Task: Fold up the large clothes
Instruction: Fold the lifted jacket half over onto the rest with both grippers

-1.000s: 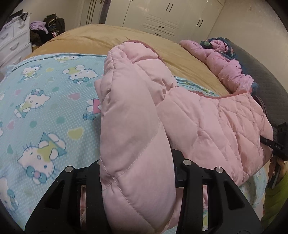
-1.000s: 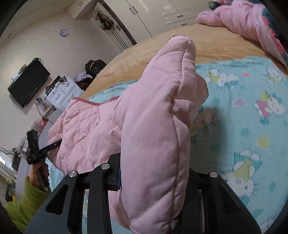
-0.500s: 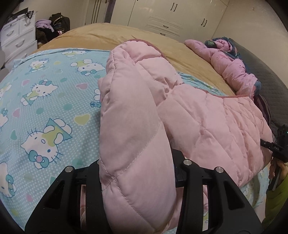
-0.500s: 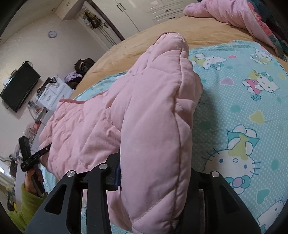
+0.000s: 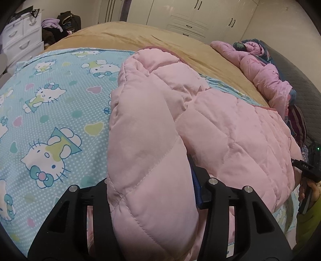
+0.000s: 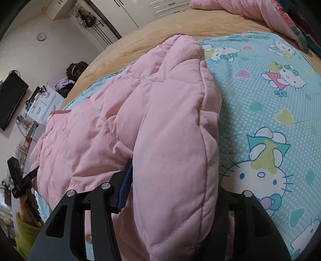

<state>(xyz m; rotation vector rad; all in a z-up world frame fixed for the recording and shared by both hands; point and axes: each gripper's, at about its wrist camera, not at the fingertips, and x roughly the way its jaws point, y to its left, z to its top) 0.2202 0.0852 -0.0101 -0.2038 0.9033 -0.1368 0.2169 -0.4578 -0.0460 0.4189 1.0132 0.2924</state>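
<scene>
While holding on tight, moved lower and nearer to the bed than a moment ago. Squeezed shut on a fat roll of the pink coat (image 5: 230, 130): the left claw (image 5: 152, 190). Same for the right claw (image 6: 174, 192), clamped on another fat roll of that coat.

Tipped down more on the right side, so more of the kitty blanket (image 6: 270, 140) to see now, big and close. Not much change on the left side, only a small slide across the blanket.

As for the coat: lying puffed up on the kitty blanket, over the tan bed cover (image 5: 140, 34), with both grabbed ends lifted a bit. Most likely means a fold on its way down, not laid flat yet.

Hard to see:
- Claw tips buried under the puffy cloth, with only a bit of blue pad (image 5: 195, 190) peeking out.
- Cannot tell sleeves, hood or zip.
- Near end of the coat cut off at the bottom of both views.
- Layer underneath hidden too.

Far off, well apart from the coat: other pink bedding (image 5: 260, 70), bunched up in front of the cupboards (image 5: 190, 18).
</scene>
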